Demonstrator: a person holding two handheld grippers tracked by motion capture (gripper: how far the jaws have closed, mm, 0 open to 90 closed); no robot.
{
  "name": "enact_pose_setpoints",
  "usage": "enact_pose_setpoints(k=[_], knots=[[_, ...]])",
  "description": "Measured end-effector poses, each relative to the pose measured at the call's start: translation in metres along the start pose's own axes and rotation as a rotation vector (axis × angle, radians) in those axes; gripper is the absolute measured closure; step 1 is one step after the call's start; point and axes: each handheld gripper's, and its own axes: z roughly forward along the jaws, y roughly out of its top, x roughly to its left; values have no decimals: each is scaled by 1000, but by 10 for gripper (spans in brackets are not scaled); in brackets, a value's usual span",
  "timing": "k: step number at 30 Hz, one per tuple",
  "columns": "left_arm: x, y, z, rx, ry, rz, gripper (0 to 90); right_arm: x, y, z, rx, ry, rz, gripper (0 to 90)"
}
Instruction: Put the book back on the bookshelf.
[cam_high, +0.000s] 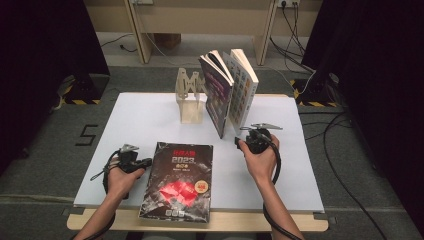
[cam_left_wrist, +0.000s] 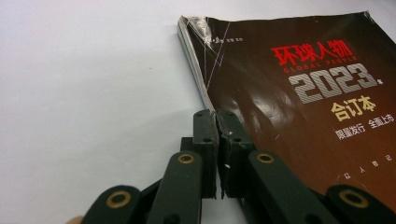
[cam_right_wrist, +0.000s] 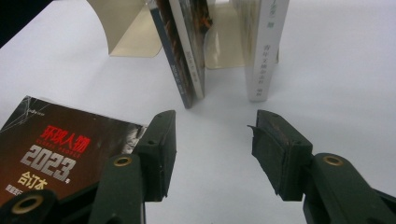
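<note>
A thick black magazine volume (cam_high: 177, 182) with red and white lettering lies flat at the table's front. My left gripper (cam_high: 145, 162) sits at its left edge, jaws shut together, tips (cam_left_wrist: 216, 116) against the volume's (cam_left_wrist: 303, 93) edge; nothing is seen between them. My right gripper (cam_high: 240, 142) hovers low to the right of the volume, jaws open and empty (cam_right_wrist: 212, 126), pointing toward two upright books: a dark one (cam_right_wrist: 180, 56) and a white one (cam_right_wrist: 264, 51). The volume's corner (cam_right_wrist: 56, 149) lies beside its left jaw.
The dark book (cam_high: 217, 95) and the light book (cam_high: 245, 85) stand at the back of the white table (cam_high: 145, 115), leaning near a beige bookend (cam_high: 190, 97). Cables trail on the floor at the right.
</note>
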Motion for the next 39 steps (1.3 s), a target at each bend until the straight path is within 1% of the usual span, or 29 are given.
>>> enact_pose_setpoints(k=[3,6,7,9,10,15,19,25,29,30,33,35,36,37,38,39], knots=[[-7,-1,2,7,-16,15,862,1,-2,3,15,8,-3,494],[-13,-1,5,13,-21,33,862,1,-4,5,30,18,8,493],[-15,-1,5,12,-23,35,862,0,-5,6,35,17,4,493],[-20,0,6,19,-36,47,862,1,-6,9,50,18,10,492],[-22,-1,7,18,-39,50,862,0,-7,10,53,22,5,492],[-34,-3,8,31,-73,64,861,1,-12,16,82,32,11,489],[-43,-4,10,35,-89,82,859,1,-16,19,109,36,15,489],[-53,-3,12,47,-114,101,859,0,-18,24,135,51,35,489],[-60,-3,15,55,-142,115,855,-2,-21,28,155,55,46,489],[-62,-3,16,56,-144,111,852,-3,-21,30,161,58,47,489],[-66,-2,17,57,-145,133,850,-5,-25,33,184,69,60,490],[-68,-3,16,58,-150,134,850,-8,-27,36,201,73,66,489],[-69,-3,16,60,-156,141,850,-9,-28,37,207,77,79,490],[-70,-3,16,58,-152,145,850,-10,-29,37,213,74,83,489],[-70,-3,16,60,-157,147,850,-11,-30,38,212,74,78,490],[-71,-3,17,62,-159,144,849,-11,-30,38,210,76,85,489]])
